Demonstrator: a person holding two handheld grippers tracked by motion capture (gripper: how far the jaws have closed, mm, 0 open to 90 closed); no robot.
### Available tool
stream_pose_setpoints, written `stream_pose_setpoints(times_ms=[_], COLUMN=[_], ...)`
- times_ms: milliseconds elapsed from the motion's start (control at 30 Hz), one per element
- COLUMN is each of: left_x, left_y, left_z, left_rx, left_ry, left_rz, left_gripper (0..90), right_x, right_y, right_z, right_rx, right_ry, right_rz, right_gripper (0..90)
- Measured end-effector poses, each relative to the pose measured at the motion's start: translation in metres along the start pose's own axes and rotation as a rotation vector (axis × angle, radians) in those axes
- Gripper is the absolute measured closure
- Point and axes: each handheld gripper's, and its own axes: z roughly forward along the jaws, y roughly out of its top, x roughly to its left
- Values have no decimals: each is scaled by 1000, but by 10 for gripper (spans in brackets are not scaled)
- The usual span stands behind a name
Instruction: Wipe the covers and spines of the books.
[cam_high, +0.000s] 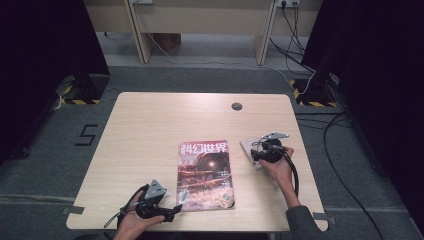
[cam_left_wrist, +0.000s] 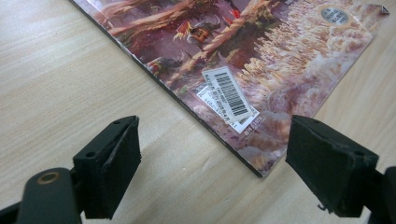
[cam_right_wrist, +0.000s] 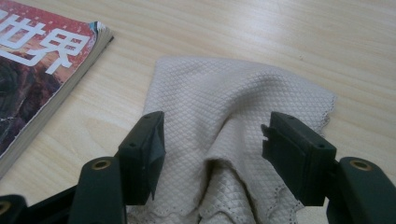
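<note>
- Cloth (cam_right_wrist: 233, 121) lying rumpled on the table (cam_high: 150, 130), right of the magazine (cam_high: 205, 175), well apart from it; raised fold running lengthwise away from the right gripper (cam_right_wrist: 212, 149).
- Jaws apart, straddling that fold, pads not pressing.
- Magazine flat at mid-table, long axis running away from the person, title at the far end.
- Left gripper (cam_left_wrist: 212, 163) gaping, nothing gripped, at the magazine's near-left corner.

Between the black right gripper (cam_right_wrist: 212, 140) jaws lies a beige cloth (cam_right_wrist: 233, 107) with a fine diamond weave; left of them, a red-brown magazine (cam_right_wrist: 32, 70) bears white characters.
</note>
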Motion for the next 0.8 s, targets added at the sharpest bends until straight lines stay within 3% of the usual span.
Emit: stream_pose_setpoints(times_ms=[100,233,367,400,433,533,800], left_x=[-1,0,4,4,7,11,12], left_y=[1,7,14,14,17,21,25], left_z=[2,12,21,21,26,32,37], left_rx=[3,7,3,3,10,5,4], left_ry=[-2,5,20,20,25,26,15], left_rz=[5,13,2,2,-4,-22,-6], left_gripper=[171,171,173,177,180,178,189], right_x=[0,-1,-4,-4,-5,-6,-6], right_y=[0,-3,-2,-2,-3,-4,0], right_z=[2,10,10,10,10,9,4], right_rx=[5,40,25,25,21,15,-11], right_ry=[0,15,13,13,28,28,26], right_rz=[-6,-6,-10,-10,8,3,-2], right_gripper=[400,523,681,681,738,768,782])
